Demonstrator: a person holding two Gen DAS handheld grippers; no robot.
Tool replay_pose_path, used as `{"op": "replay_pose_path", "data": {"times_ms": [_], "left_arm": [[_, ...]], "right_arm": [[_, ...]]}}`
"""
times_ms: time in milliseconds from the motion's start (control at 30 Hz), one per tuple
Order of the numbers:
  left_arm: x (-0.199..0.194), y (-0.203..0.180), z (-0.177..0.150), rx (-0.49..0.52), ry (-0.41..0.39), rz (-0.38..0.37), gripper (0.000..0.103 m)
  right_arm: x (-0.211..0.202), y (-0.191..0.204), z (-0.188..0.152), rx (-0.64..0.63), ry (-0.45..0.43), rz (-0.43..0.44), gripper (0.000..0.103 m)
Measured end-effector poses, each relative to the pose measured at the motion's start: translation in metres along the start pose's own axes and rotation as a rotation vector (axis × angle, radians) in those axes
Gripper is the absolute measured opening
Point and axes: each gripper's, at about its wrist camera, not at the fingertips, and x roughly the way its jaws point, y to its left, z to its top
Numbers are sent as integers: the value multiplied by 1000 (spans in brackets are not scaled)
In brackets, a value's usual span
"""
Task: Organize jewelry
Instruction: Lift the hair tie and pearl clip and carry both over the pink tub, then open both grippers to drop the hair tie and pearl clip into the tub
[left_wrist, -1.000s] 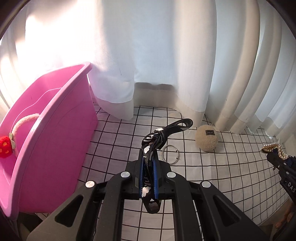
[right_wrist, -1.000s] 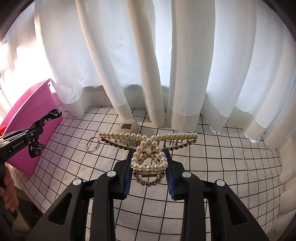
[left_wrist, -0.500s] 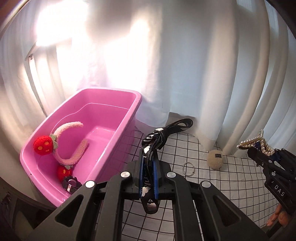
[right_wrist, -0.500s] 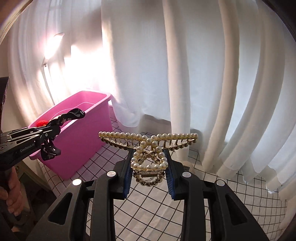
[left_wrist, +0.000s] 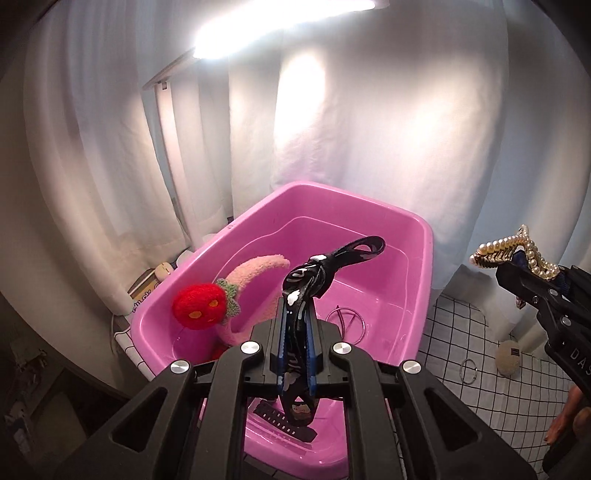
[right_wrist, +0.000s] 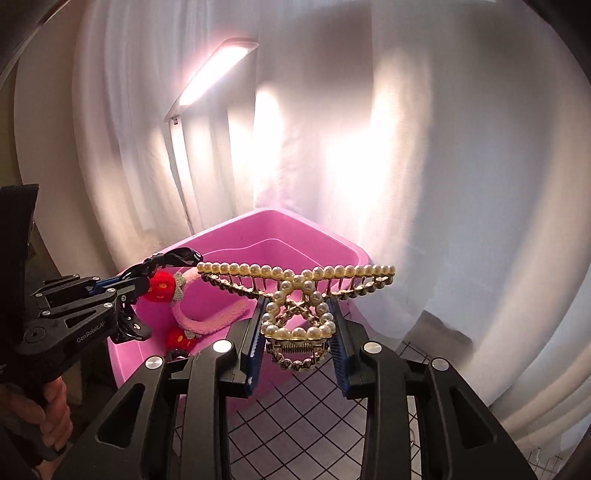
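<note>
The left gripper (left_wrist: 295, 354) was clamped on a black hair tie (left_wrist: 314, 273), its blue-padded fingers (left_wrist: 280, 350) pressed against both sides of the band. The tie was a dark strap with white blotches, knotted just above the fingertips, one flat loop reaching forward past the knot and a short tail hanging below the pads. It hung in the air over the open pink tub (left_wrist: 424, 266).

Inside the tub lay a fuzzy pink headband (left_wrist: 255, 269) with a red knitted strawberry (left_wrist: 199, 306) fixed to it, green leaves at its side and yellow specks on its face. A thin wire ring (left_wrist: 347, 321) rested on the tub floor, and a dark ridged piece (left_wrist: 284, 421) lay near the front wall; what it was could not be told.

The right gripper (right_wrist: 295, 332) pinched a pearl hair claw (right_wrist: 295, 291) by its handle end. The claw was gold metal, with a long curved row of cream pearls along the top, crossed pearl loops at the centre and a small toothed hinge below. It was held in the air beside the tub's near corner, above the white gridded cloth (right_wrist: 295, 417).

On that cloth, in the left wrist view, a cream fluffy pompom (left_wrist: 508, 356) and a metal ring (left_wrist: 469, 371) lay near each other, well apart from the tub. White curtains (left_wrist: 369, 129) hung behind everything.
</note>
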Motion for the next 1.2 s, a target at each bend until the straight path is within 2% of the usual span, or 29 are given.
{"op": "replay_pose_path", "data": {"times_ms": [333,533,767,833,867,933,1000,1067,1100,1200], "left_arm": [[46,38,-13,-66,94,45,9],[74,43,-14,-65,144,60,9],[97,47,-16,-77,216,52,11],[101,48,-16,-86,231,50,15],[102,49,-16,-89,236,51,22],[99,47,-16,-83,225,64,38],[95,47,-15,-83,206,74,62],[89,47,-13,-85,180,86,77],[87,47,-13,-83,167,97,81],[82,46,-12,-76,161,104,81]], "right_arm": [[94,44,27,-58,123,81,31],[140,50,28,-101,208,51,31],[163,39,19,-77,266,10,31],[165,34,20,-72,265,-3,31],[165,33,22,-75,260,-11,31],[163,31,23,-81,254,-19,31],[162,31,24,-86,249,-27,31],[161,30,23,-86,251,-28,31],[161,31,23,-87,249,-29,31],[158,31,22,-85,251,-28,31]]}}
